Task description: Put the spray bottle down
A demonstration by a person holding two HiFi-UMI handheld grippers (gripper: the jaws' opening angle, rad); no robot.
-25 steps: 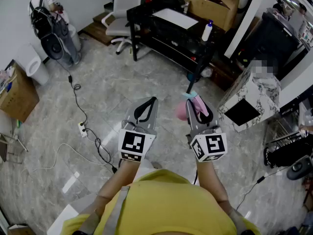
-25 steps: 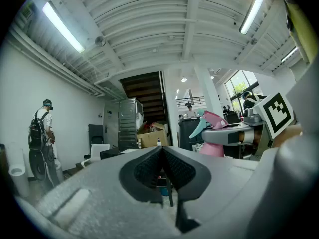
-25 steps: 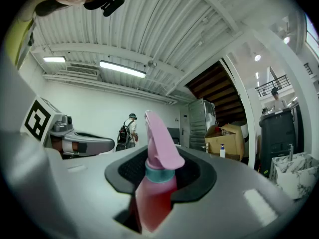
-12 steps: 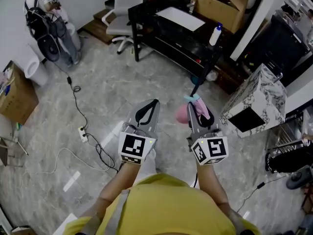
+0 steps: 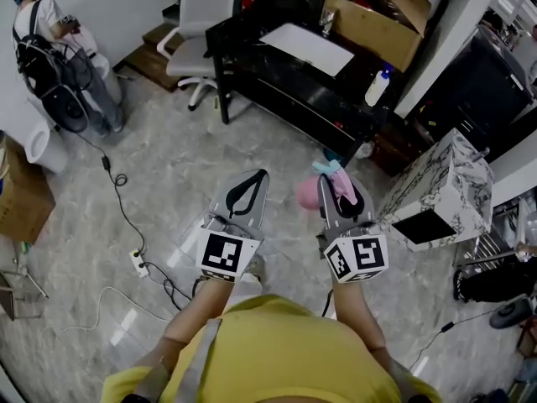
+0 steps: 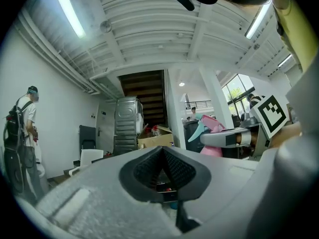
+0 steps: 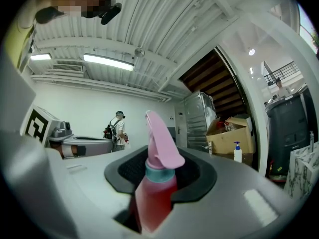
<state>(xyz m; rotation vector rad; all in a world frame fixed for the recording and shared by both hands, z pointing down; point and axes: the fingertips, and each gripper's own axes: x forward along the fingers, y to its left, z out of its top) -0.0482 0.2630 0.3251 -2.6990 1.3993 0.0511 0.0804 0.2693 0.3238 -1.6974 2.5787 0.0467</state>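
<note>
R gripper (image 7: 158, 176) is clamped on the spray bottle (image 7: 155, 188): both dark pads press the red-pink body just below the teal collar, w/ the pink trigger head standing up above the jaws. The bottle is off the floor, carried out in front of the person. In the head view its pink body bulges out on the L side of the jaws, and the teal part of the head points away from the person.

L gripper (image 6: 163, 167) has its jaws together, ribbed pads meeting at the tips, nothing btwn them. Both grippers point level & roughly parallel, side by side, near each other but not touching. Each carries a marker cube (image 5: 225, 254) at its back end, next to the person's forearms. The yellow shirt (image 5: 277, 351) fills the bottom of the head view.

Under the grippers is a grey marble-look floor (image 5: 168, 166). A white power strip (image 5: 137, 261) w/ a dark cable lies on it, L of the L gripper.

Ahead stands a black desk (image 5: 285, 91) w/ a white sheet (image 5: 306, 49) on top. A white pump bottle (image 5: 379, 86) is at the desk's R end & a white office chair (image 5: 197, 36) at its L end. An open cardboard box (image 5: 373, 19) sits beyond the desk.

Just R of the R gripper is a marble-pattern cabinet (image 5: 436, 175) w/ a dark opening in its side. A 2nd person w/ a backpack (image 5: 46, 53) stands top L by the wall, well apart from the grippers
</note>
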